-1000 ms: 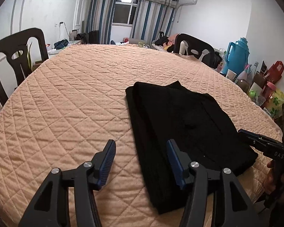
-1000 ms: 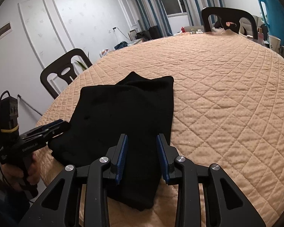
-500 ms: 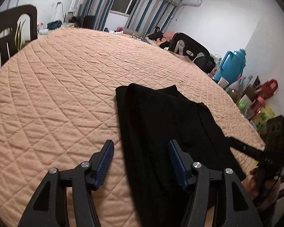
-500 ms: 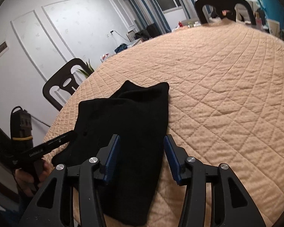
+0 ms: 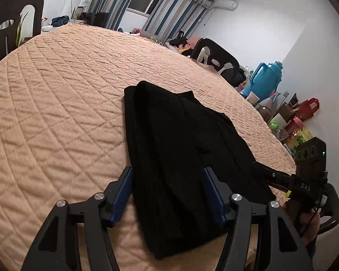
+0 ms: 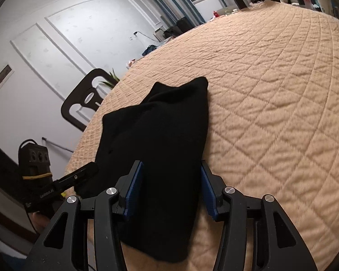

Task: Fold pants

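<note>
Black pants (image 5: 176,149) lie folded lengthwise on a peach quilted table cover (image 5: 56,103), near the table's front edge. My left gripper (image 5: 168,189) is open, its blue-padded fingers straddling the near end of the pants. My right gripper (image 6: 171,183) is open too, straddling the other near end of the pants (image 6: 160,135). Each gripper shows at the side of the other's view: the right one (image 5: 282,178) and the left one (image 6: 76,176), close to the pants' edge.
Dark chairs (image 5: 217,61) (image 6: 85,99) stand around the table. A blue thermos (image 5: 264,79), cups and bags crowd a side surface at the right. Curtains and a window (image 5: 144,0) are at the back.
Both grippers moved forward and lower over the near end of the pants. The right gripper's jaws opened wider. The pants have not moved.
</note>
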Action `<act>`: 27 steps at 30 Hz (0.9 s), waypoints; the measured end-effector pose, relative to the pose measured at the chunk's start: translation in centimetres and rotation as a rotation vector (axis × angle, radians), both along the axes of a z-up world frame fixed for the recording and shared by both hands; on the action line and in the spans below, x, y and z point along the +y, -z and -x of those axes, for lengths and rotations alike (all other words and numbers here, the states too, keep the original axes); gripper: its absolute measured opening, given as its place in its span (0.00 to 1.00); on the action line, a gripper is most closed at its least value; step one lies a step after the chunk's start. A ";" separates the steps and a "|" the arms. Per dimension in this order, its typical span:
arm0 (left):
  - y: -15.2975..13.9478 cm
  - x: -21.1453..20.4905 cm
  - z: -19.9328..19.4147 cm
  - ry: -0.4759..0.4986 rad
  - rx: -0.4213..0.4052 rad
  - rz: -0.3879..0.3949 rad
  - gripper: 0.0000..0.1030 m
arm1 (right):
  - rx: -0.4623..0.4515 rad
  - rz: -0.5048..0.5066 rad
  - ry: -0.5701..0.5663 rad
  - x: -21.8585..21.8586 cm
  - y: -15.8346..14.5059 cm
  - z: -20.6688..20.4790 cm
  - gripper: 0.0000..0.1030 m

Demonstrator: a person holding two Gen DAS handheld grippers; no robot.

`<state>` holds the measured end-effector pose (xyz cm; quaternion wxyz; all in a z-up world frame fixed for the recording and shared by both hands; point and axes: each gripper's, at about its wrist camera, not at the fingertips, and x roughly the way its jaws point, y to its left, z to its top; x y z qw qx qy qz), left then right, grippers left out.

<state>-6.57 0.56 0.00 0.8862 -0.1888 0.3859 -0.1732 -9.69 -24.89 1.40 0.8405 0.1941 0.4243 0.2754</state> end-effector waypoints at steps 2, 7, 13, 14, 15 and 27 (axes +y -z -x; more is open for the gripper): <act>-0.1 -0.2 0.2 -0.001 -0.003 -0.008 0.63 | 0.006 -0.011 -0.001 -0.2 0.1 0.4 0.49; -0.3 -0.8 -1.5 0.009 0.010 -0.023 0.65 | 0.008 -0.011 -0.003 0.2 0.0 -0.3 0.49; -0.1 -0.8 -2.5 -0.003 0.007 -0.004 0.65 | 0.011 -0.011 0.011 1.6 0.0 -1.6 0.49; -0.1 -0.8 -2.3 0.001 0.007 -0.004 0.64 | 0.010 -0.011 0.013 1.7 0.0 -1.6 0.49; -0.2 -0.9 -2.1 0.004 0.003 -0.010 0.64 | 0.006 -0.010 0.012 1.7 -0.1 -1.5 0.49; -0.1 -0.6 -2.5 -0.018 0.016 -0.029 0.48 | -0.007 0.019 0.017 2.1 0.0 -1.9 0.37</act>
